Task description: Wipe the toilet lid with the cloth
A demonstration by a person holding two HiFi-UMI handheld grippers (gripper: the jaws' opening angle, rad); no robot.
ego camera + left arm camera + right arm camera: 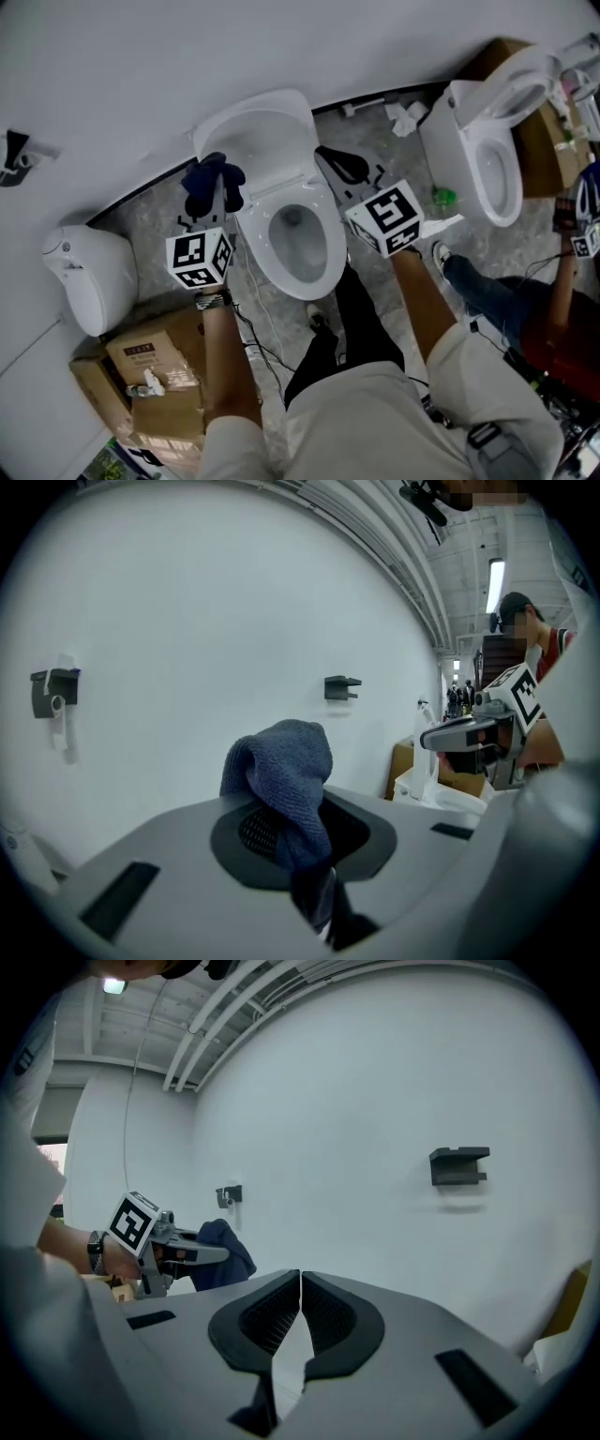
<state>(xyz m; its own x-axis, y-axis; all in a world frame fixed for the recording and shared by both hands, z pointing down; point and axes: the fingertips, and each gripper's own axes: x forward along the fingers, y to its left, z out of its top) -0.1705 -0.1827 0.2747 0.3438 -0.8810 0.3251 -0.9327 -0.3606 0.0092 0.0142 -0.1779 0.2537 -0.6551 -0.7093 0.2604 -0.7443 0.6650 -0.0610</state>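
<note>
Bunching limply between the left gripper's (298, 850) clamped jaws, the soft, light dark-blue terry cloth (284, 761) seemed securely pinched by a fold, while the right gripper's (300, 1309) jaws sat closed, empty.

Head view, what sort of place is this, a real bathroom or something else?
Probably a staged test or training room, not a working bathroom. An open toilet, a closed toilet and a third toilet stand along one bare wall, with cardboard boxes and loose cables on the floor.
</note>
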